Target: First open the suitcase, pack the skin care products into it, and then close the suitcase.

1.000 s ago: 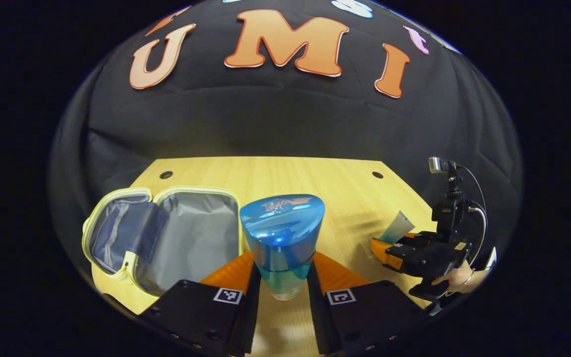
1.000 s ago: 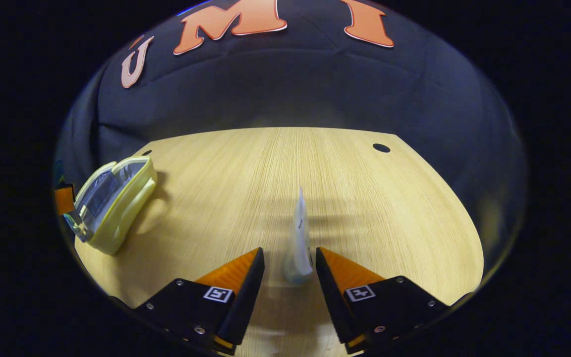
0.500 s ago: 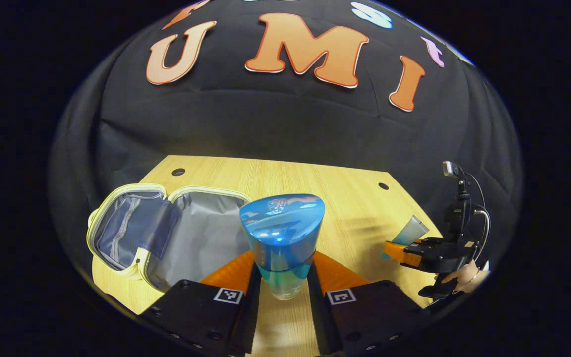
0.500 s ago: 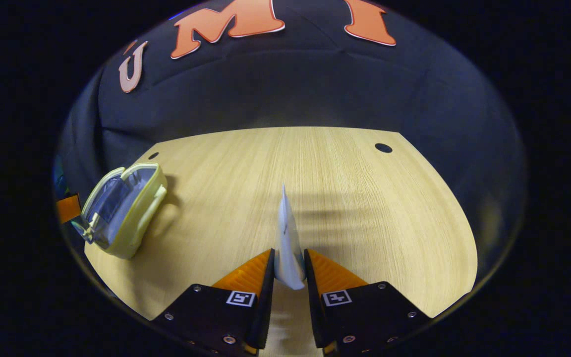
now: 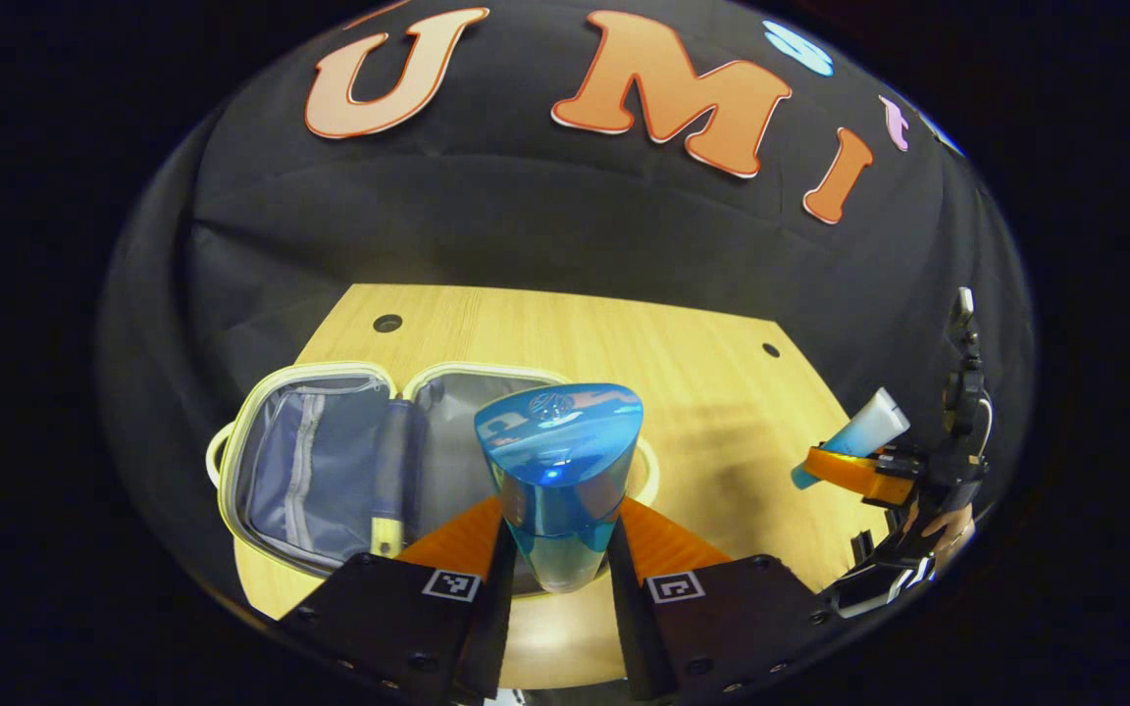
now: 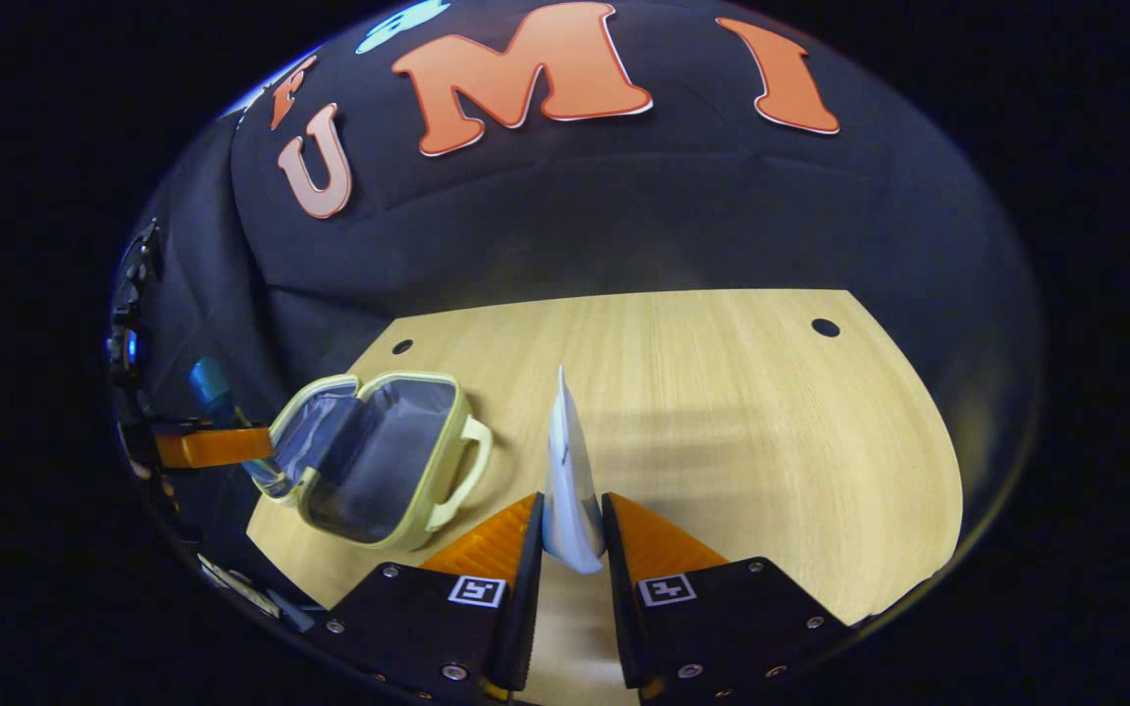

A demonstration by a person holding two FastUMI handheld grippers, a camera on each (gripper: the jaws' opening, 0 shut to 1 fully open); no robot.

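Note:
In the left gripper view my left gripper [image 5: 557, 549] is shut on a blue bottle [image 5: 557, 476] with a broad shiny cap, held above the near edge of the open pale-yellow case [image 5: 330, 461], whose grey lining faces up. In the right gripper view my right gripper [image 6: 571, 549] is shut on a white and pale-blue tube [image 6: 568, 471], lifted off the table. The case [image 6: 379, 456] lies open to its left, handle toward me. The right gripper [image 5: 854, 471] with the tube [image 5: 864, 431] also appears at the far right of the left gripper view; the left gripper [image 6: 212, 446] with the blue bottle [image 6: 210, 387] sits at the left edge.
A light wooden table [image 6: 722, 412] with round cable holes [image 6: 825, 327] spreads out to the right of the case. A hand [image 5: 943, 525] holds the right gripper at the table's right side. Black cloth walls stand behind the table.
Both grippers have risen and swung toward the case. The left one with the bottle now hangs over the case's edge; the right one shut on the tube and lifted it.

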